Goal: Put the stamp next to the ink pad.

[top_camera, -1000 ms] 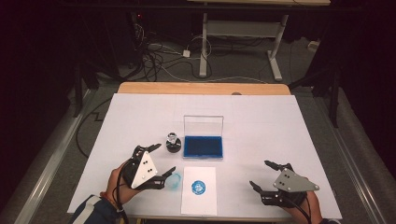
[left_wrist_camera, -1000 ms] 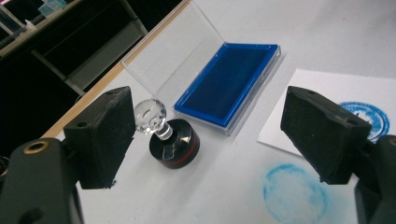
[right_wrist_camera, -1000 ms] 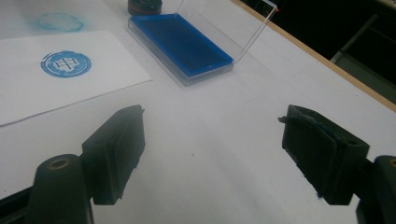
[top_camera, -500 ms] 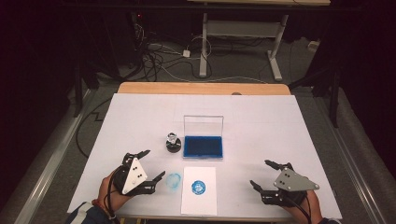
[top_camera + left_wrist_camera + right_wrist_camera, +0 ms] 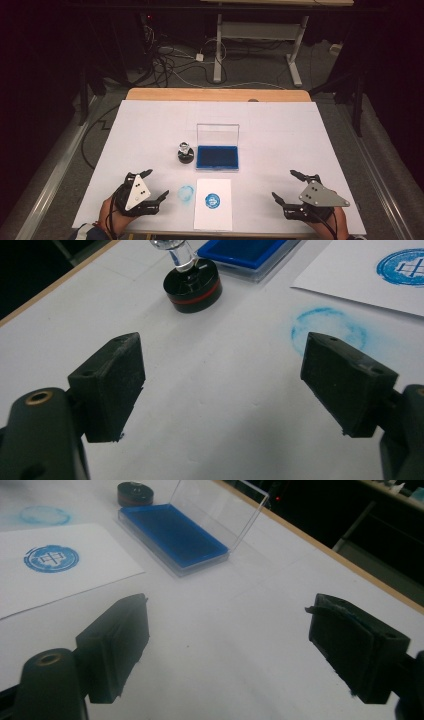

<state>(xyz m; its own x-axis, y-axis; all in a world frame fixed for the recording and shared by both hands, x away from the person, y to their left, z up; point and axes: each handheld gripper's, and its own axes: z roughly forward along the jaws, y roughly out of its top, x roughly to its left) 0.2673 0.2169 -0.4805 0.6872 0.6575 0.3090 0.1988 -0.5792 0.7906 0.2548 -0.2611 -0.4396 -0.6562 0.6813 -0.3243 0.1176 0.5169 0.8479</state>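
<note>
Resting at lower left of the high view, the left gripper (image 5: 150, 187) is seen with jaws apart, nothing between. At lower right the right gripper (image 5: 289, 187) has jaws just opened wider, empty. The stamp (image 5: 185, 152) stands at centre, touching the ink pad (image 5: 217, 156); the stamped paper (image 5: 213, 204) lies below.

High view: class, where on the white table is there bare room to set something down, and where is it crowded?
Bare: the far strip beyond the ink pad, and the stretch between the paper sheet and the right gripper. Crowded: the near middle, where stamp, ink pad, sheet and blue smudge cluster beside the left gripper.
</note>
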